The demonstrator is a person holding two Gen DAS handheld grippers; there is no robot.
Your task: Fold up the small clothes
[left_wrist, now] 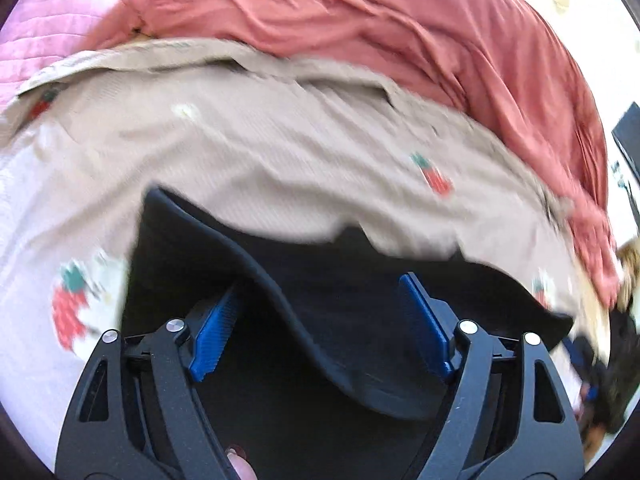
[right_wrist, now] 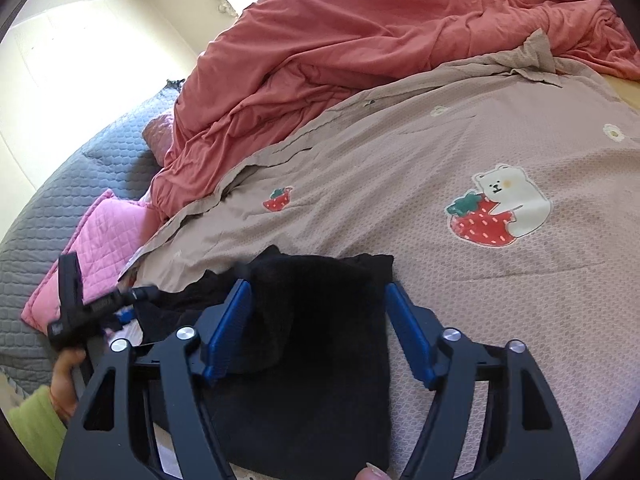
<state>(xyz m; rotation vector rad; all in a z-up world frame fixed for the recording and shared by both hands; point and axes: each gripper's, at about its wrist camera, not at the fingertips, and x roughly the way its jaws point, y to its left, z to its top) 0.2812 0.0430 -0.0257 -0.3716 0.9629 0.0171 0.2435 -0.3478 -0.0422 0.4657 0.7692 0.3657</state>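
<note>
My right gripper (right_wrist: 320,328) spread, pinching nothing; my left gripper (left_wrist: 320,324) likewise spread; black garment (right_wrist: 320,344) beneath both, near edge of bedspread (right_wrist: 500,128); looks soft, light, limp; take by hem corner; red duvet (right_wrist: 360,40) beyond.

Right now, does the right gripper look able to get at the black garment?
Probably yes: the right gripper hangs open directly over the black garment on the beige bedspread, with nothing between them.
</note>
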